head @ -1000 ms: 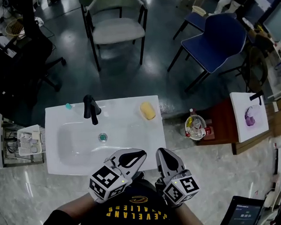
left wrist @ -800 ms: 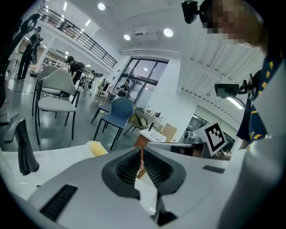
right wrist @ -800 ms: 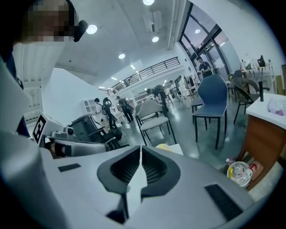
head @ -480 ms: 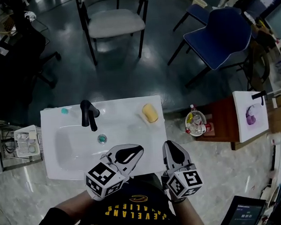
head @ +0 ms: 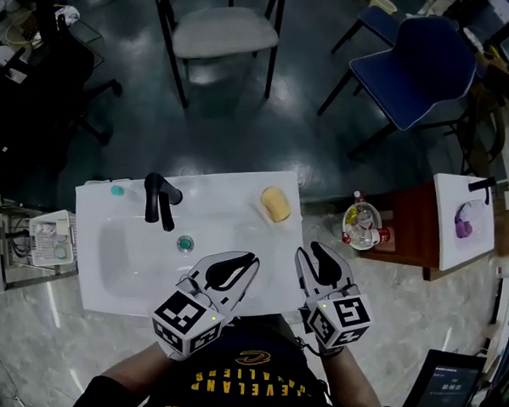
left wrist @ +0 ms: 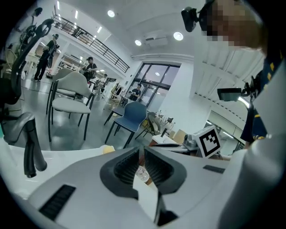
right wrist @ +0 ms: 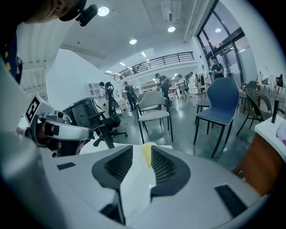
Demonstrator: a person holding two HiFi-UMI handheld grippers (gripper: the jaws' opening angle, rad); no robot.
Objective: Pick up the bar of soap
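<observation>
A yellow bar of soap (head: 276, 203) lies on the back right corner of the white sink (head: 97, 287). Both grippers hover over the sink's front edge, short of the soap. My right gripper (head: 309, 250) points at the soap; its jaws are opening, with nothing between them. In the right gripper view the soap (right wrist: 146, 154) shows through the gap of that gripper (right wrist: 142, 150), farther off. My left gripper (head: 251, 259) is shut and empty, angled toward the right. In the left gripper view, the soap (left wrist: 108, 150) peeks over the left jaw of that gripper (left wrist: 140, 150).
A black faucet (head: 158, 202) stands at the back of the basin, and a teal drain (head: 185, 242) lies below it. A bin with bottles (head: 362, 227) and a wooden cabinet (head: 409, 233) stand to the right. A grey chair (head: 224, 30) and a blue chair (head: 409, 63) stand beyond.
My right gripper's jaws have spread apart from shut. Both grippers have crept slightly forward over the sink's front edge. The soap has not moved.
</observation>
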